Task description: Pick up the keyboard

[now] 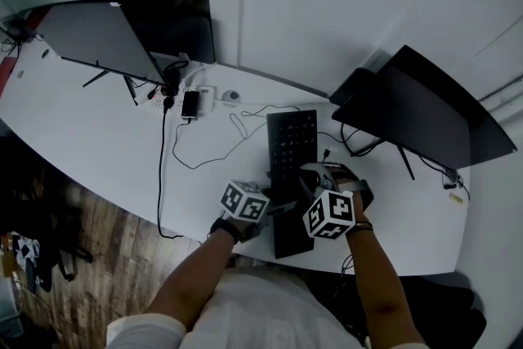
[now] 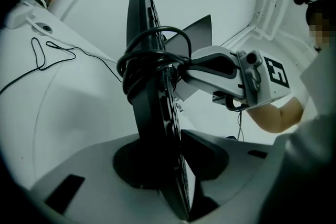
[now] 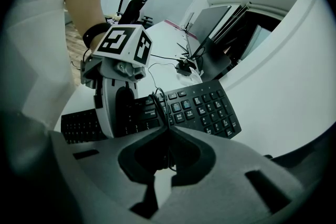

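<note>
Left gripper view: the left gripper (image 2: 170, 164) clamps the keyboard (image 2: 151, 113) edge for lifting. Just beyond it, the right gripper (image 3: 167, 135) is closed, pinching the coiled cable (image 2: 137, 72), likely to stop it dangling.

The keyboard (image 1: 292, 145) is black with pale key legends, and the cable (image 3: 157, 105) is black too. The left gripper (image 2: 181, 168) and right gripper (image 3: 167, 136) have pale grey shells with black pads. The left cube (image 1: 243, 202) and right cube (image 1: 329, 214) are white with black square markers. The tabletop (image 1: 98, 135) is white. The floor (image 1: 106, 233) at 8 o'clock is brown wood planking. The monitor at 10 o'clock (image 1: 98, 37) is grey, and the monitor at 3 o'clock (image 1: 425, 114) is black.
</note>
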Available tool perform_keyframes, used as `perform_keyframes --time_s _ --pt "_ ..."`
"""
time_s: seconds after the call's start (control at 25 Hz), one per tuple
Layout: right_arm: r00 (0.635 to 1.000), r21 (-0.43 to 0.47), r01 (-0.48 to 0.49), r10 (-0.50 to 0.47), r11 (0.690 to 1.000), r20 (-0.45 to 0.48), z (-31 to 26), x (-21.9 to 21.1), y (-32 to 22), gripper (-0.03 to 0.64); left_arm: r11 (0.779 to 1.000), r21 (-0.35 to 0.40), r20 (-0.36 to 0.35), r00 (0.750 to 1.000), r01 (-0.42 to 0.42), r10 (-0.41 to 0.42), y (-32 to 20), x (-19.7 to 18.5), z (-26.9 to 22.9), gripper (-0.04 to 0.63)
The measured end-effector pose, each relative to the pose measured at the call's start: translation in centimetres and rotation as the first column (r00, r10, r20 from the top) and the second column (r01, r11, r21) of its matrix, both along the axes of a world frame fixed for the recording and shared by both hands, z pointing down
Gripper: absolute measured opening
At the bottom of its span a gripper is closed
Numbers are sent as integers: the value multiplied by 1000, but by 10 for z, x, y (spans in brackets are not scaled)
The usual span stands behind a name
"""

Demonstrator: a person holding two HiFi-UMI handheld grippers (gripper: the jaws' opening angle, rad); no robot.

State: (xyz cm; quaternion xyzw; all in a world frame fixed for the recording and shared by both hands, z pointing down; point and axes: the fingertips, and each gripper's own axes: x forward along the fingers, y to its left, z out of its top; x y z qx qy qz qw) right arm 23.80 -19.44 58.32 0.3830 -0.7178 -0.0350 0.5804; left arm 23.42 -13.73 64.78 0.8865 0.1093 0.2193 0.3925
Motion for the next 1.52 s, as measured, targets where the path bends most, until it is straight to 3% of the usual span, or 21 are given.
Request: perform_keyframes --time_s 0.68,1.16,1.32,1.52 --pt "1000 2 11 -11 1000 13 0 -4 1 12 996 -84 -20 1000 4 -5 6 -5 -2 74" --pt "999 23 -11 10 1000 34 -4 0 1 36 993 -98 -26 997 68 -71 -4 -6 -12 66" --pt "997 16 -24 23 1000 67 -5 -1 4 64 984 -171 -38 998 47 -54 8 -5 -7 64" --pt "985 17 -74 70 997 157 -9 -3 10 106 990 -115 -36 995 87 -92 -4 -5 -16 63"
